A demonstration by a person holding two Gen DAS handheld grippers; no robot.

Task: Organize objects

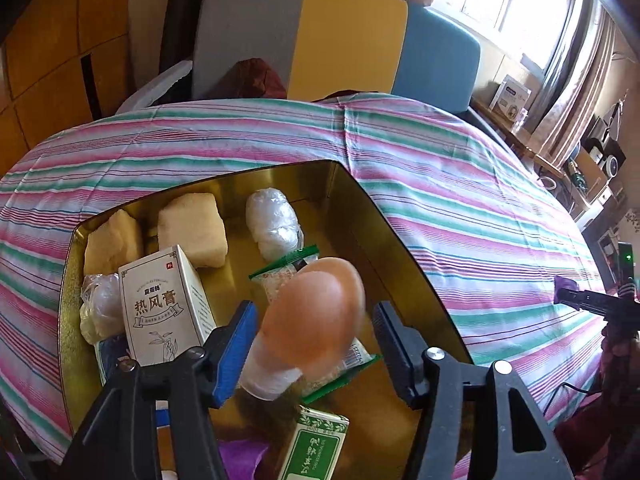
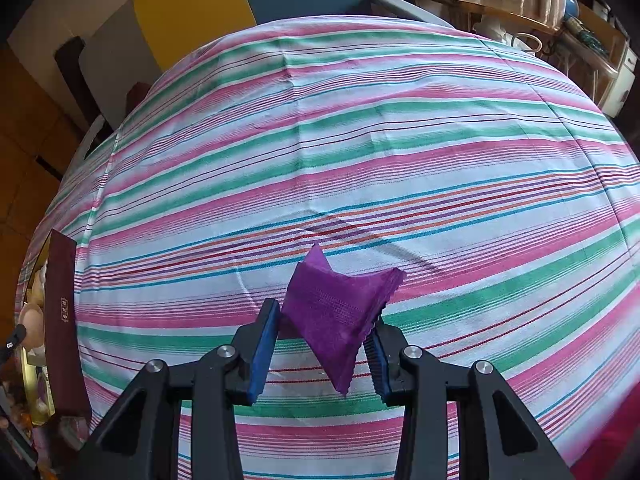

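Note:
In the left wrist view my left gripper is open above a gold tin box. A blurred peach egg-shaped object on a clear base sits between the spread fingers, apart from both pads. The tin holds two pale blocks, a white wrapped bundle, a white carton with Chinese print, green-edged sachets and a green-and-white box. In the right wrist view my right gripper is shut on a purple packet above the striped cloth.
The tin's dark red outer wall shows at the far left of the right wrist view. A grey, yellow and blue chair stands behind the table. Shelves with clutter are at the right. The right gripper with the purple packet shows at the right edge of the left wrist view.

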